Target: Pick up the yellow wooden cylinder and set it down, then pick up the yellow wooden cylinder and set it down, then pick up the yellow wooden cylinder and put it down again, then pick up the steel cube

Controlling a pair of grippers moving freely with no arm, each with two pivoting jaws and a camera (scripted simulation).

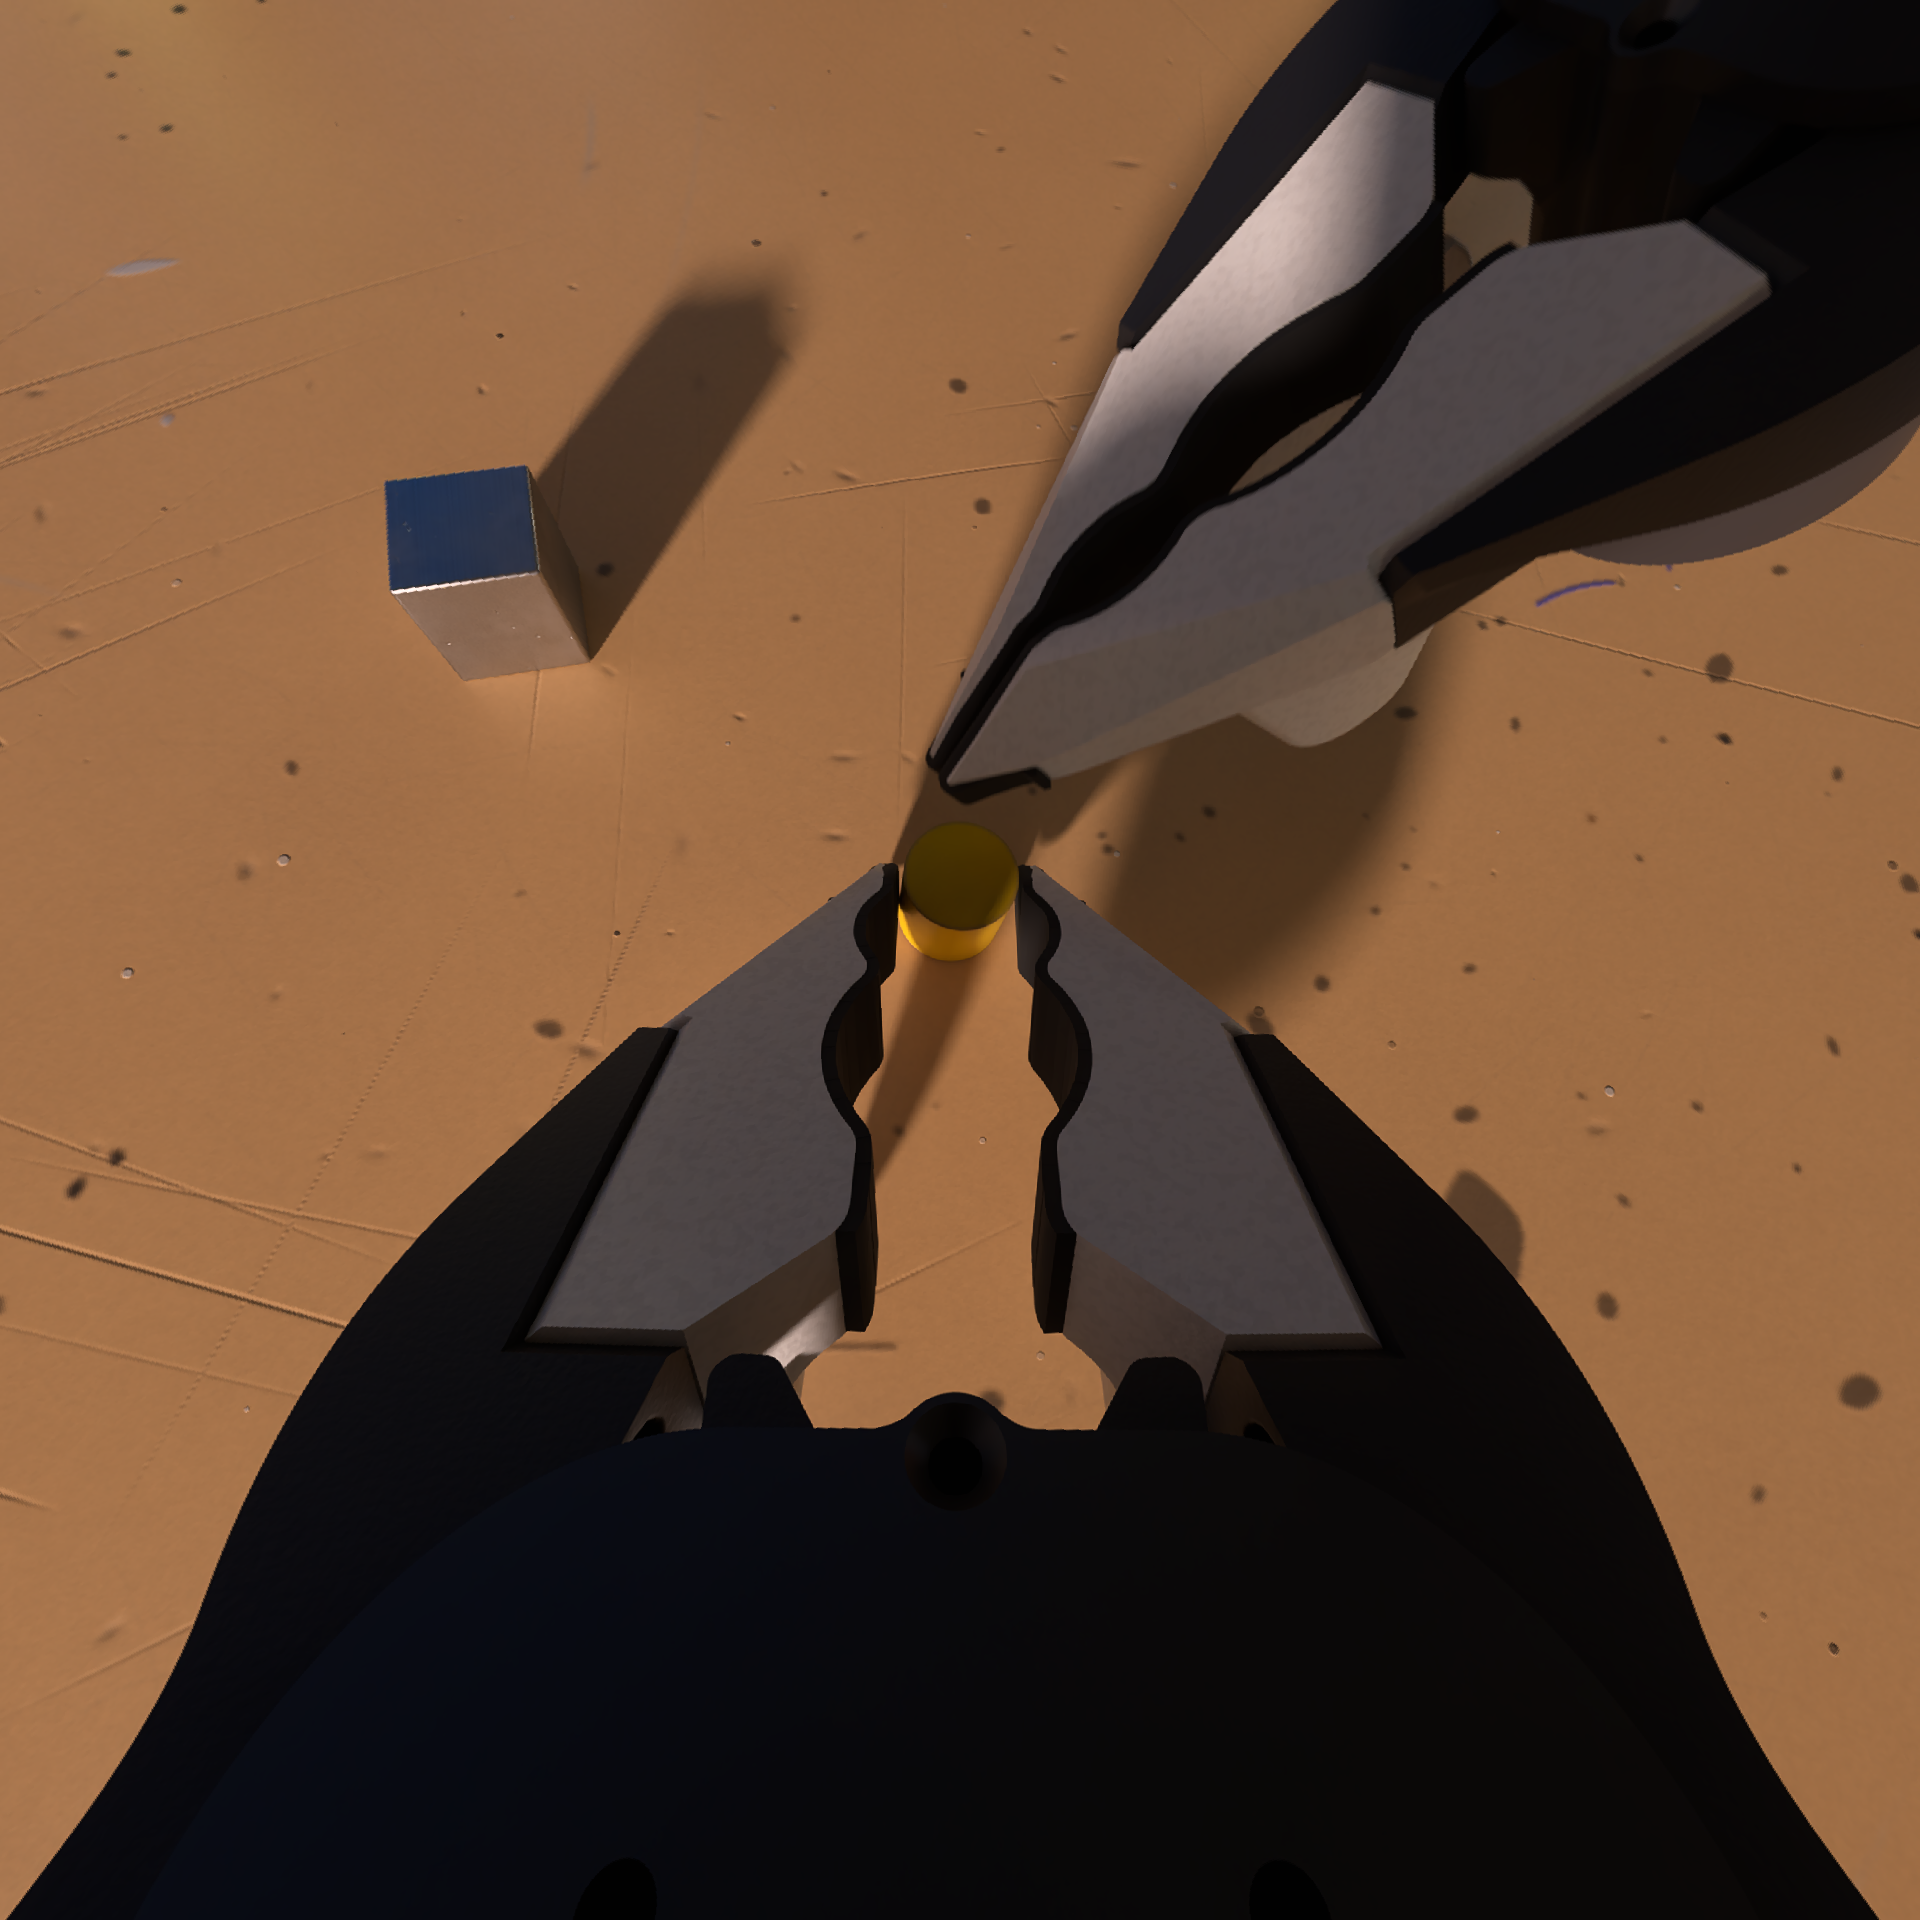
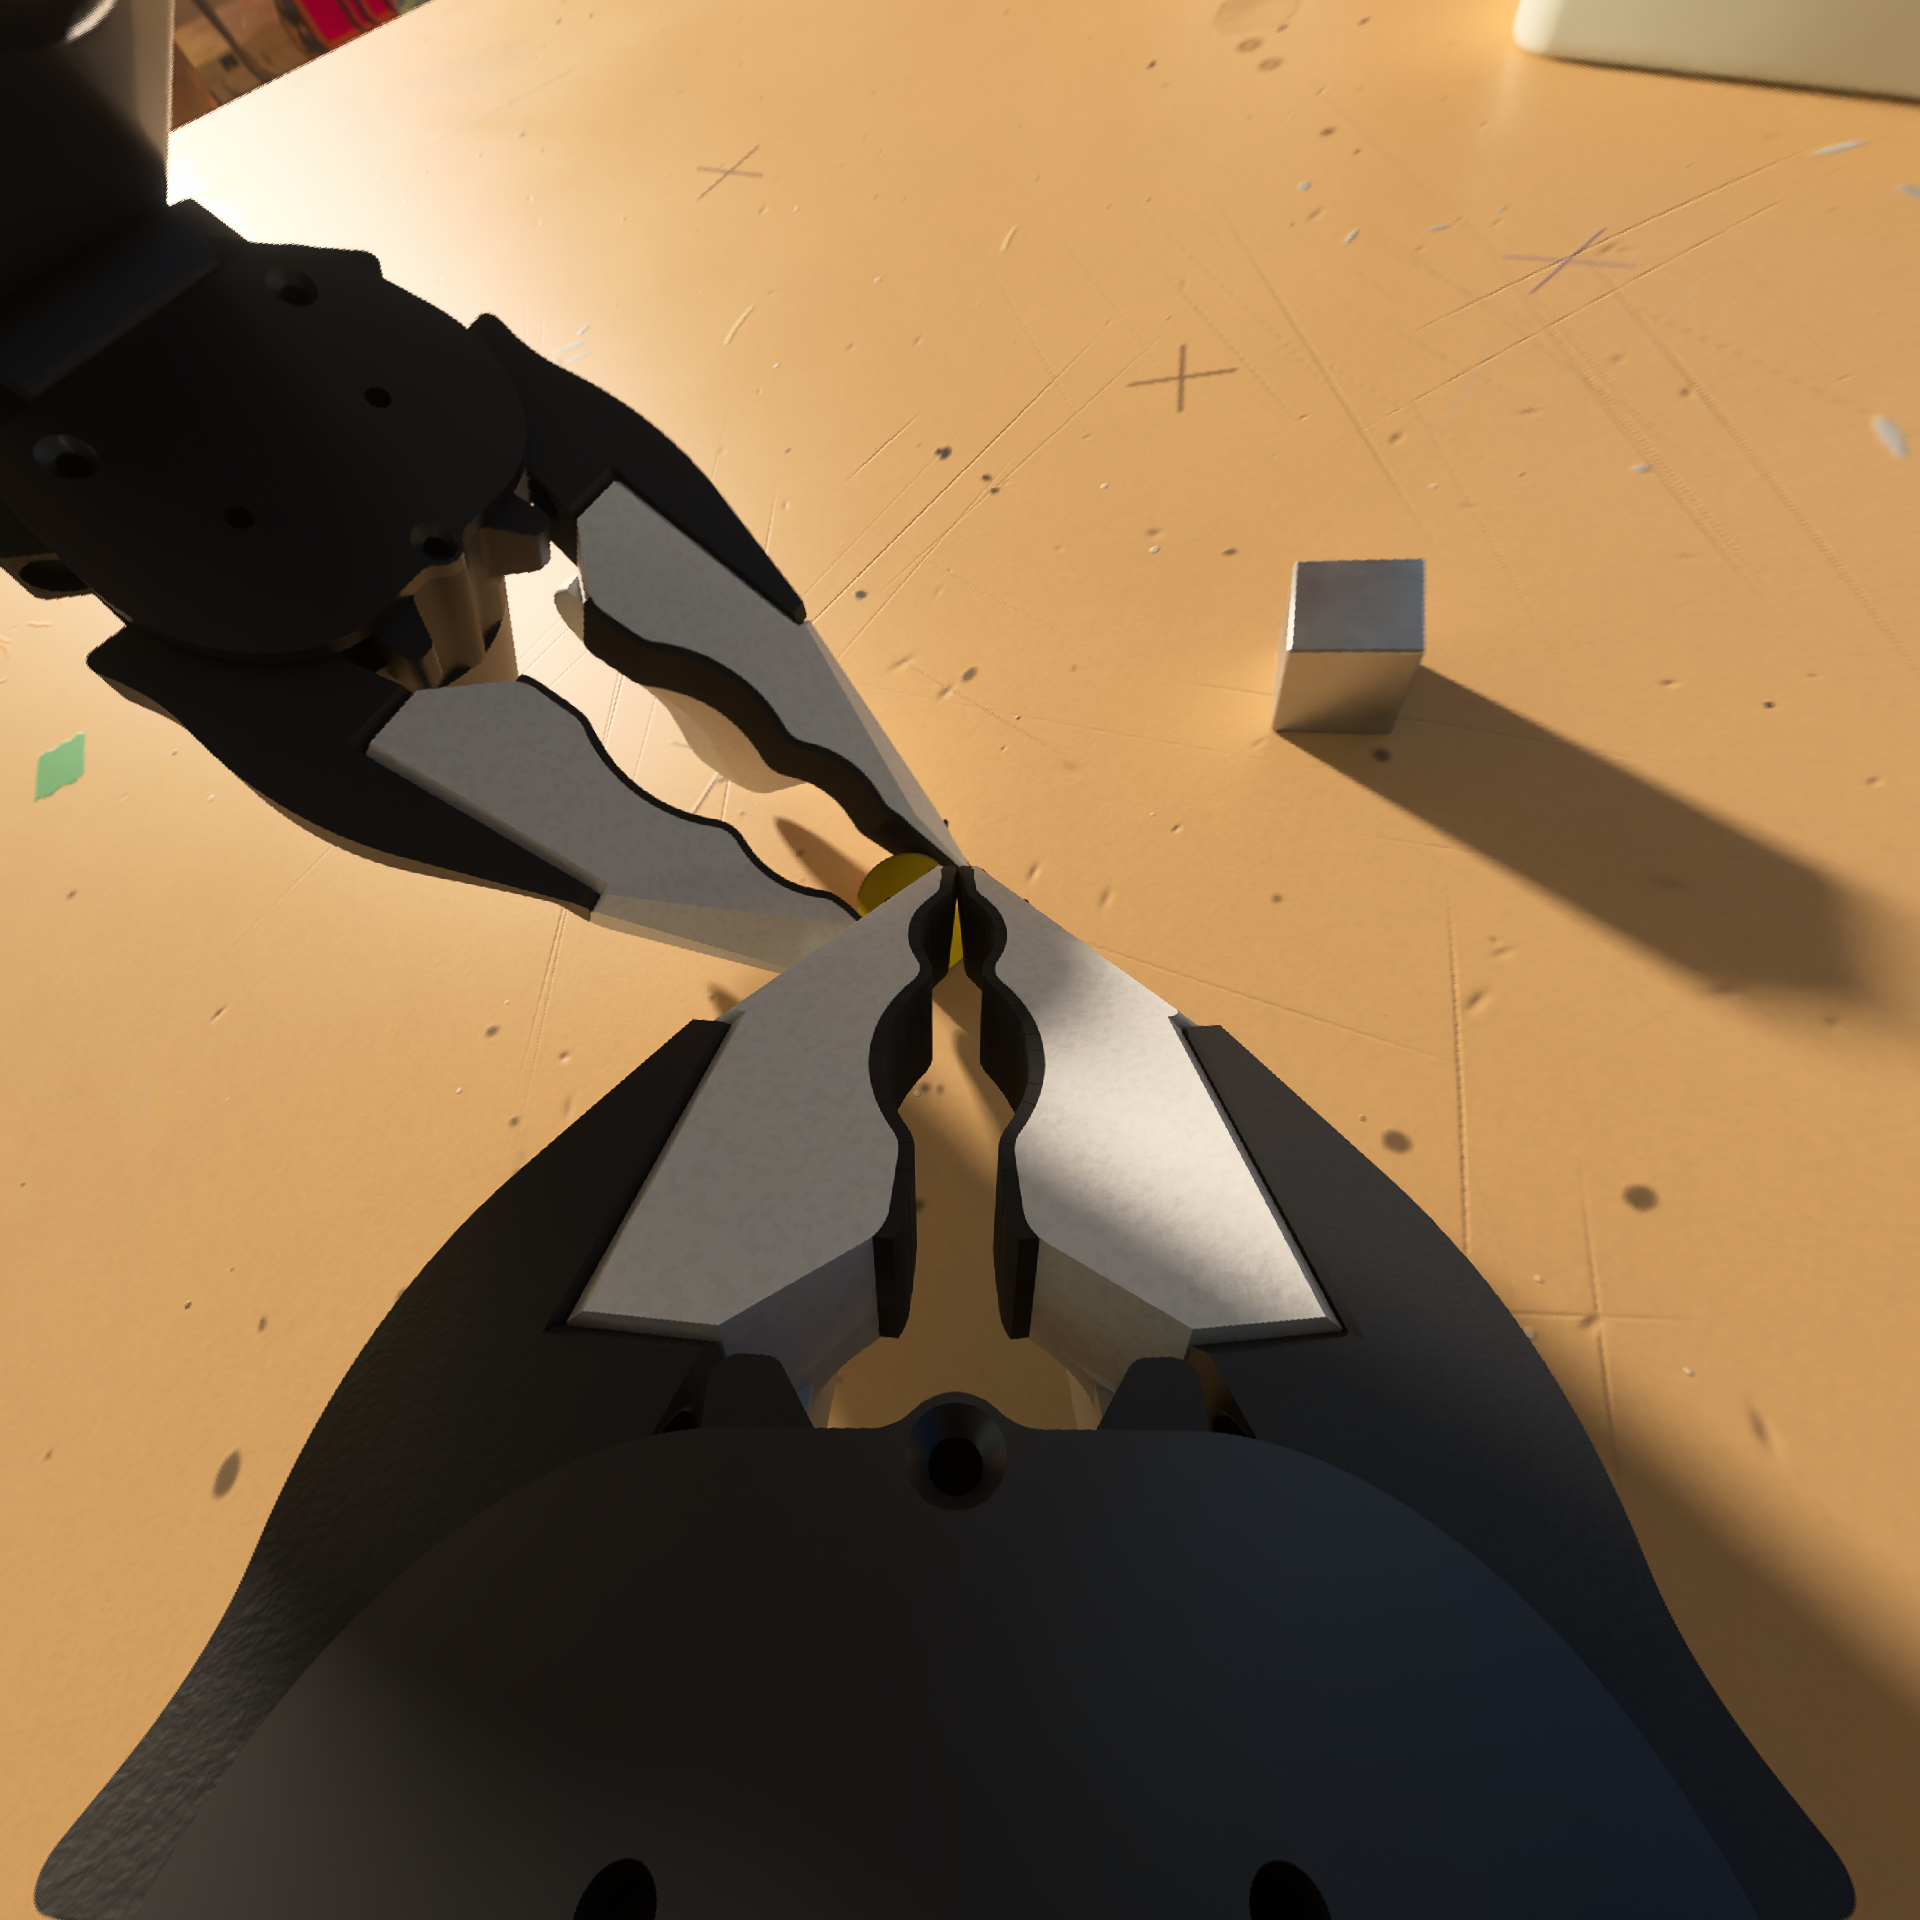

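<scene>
While the yellow wooden cylinder (image 1: 957, 891) is standing upright on the tabletop (image 1: 312, 1039), I've got my left claw (image 1: 957, 883) straddling it, one fingertip tight against each side. It looks clamped on, but I honestly can't tell from my left wrist view whether it's lifted yet or resting on the surface, and there's no saying which of the three pick-ups this is.

My right claw (image 2: 957, 875) is just beyond the cylinder, coming in from the far right, with its tips pinched together and nothing between them. In the right wrist view only a sliver of yellow shows past those closed tips, so that claw is basically hovering just beside the cylinder and not doing any gripping. My guess is it's parked there out of the way, though it's awfully close to the left claw's tips, so a lift could bump it.

The steel cube (image 1: 483, 571) sits well apart on the far left, untouched, throwing a long shadow. That's the last item, so it makes sense it's left alone for now. A pale object (image 2: 1714, 42) sits at the far edge in the right wrist view.
</scene>
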